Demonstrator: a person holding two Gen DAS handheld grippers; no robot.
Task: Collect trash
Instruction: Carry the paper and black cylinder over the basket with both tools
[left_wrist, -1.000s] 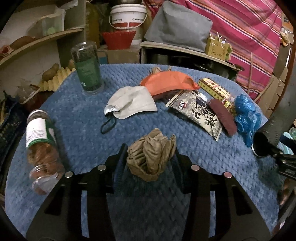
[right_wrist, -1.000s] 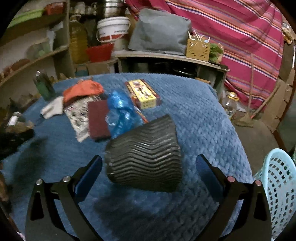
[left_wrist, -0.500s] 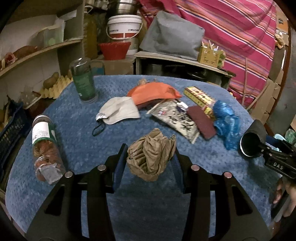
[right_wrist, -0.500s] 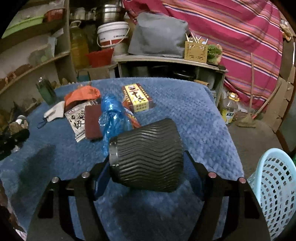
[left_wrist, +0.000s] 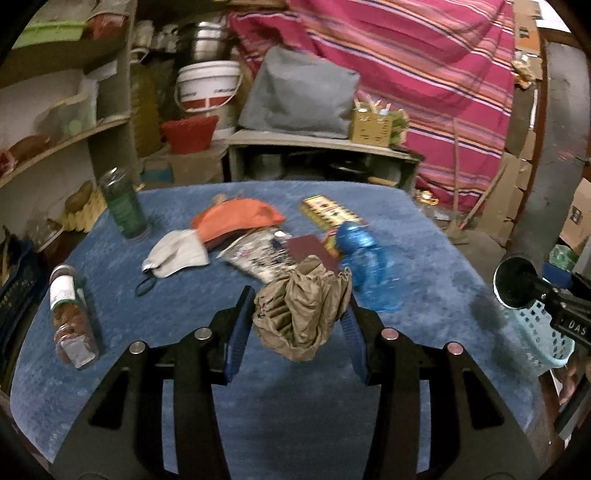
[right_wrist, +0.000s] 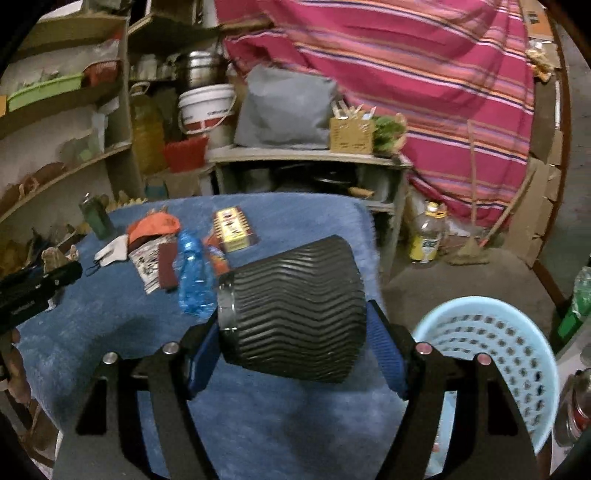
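My left gripper (left_wrist: 301, 317) is shut on a crumpled brown paper wad (left_wrist: 303, 310), held above the blue-covered table (left_wrist: 177, 295). My right gripper (right_wrist: 295, 332) is shut on a black ribbed paper cup (right_wrist: 291, 310), held sideways above the table's right edge; the cup also shows at the right of the left wrist view (left_wrist: 515, 282). A light blue perforated basket (right_wrist: 495, 354) stands on the floor just right of the table, below the cup. On the table lie a white mask (left_wrist: 177, 253), an orange wrapper (left_wrist: 236, 218), a printed snack bag (left_wrist: 258, 256), a blue plastic bag (left_wrist: 365, 266) and a yellow box (left_wrist: 328, 212).
A green jar (left_wrist: 123, 206) stands at the table's back left; a jar lying on its side (left_wrist: 70, 321) is near the left edge. Shelves (right_wrist: 55, 155), a white bucket (left_wrist: 208, 88) and a low cabinet (left_wrist: 317, 158) stand behind. A bottle (right_wrist: 426, 236) and broom are on the floor.
Both grippers have risen and pulled back. The right gripper closed on the black cup and carried it right, towards the blue basket. The left still holds the paper wad.
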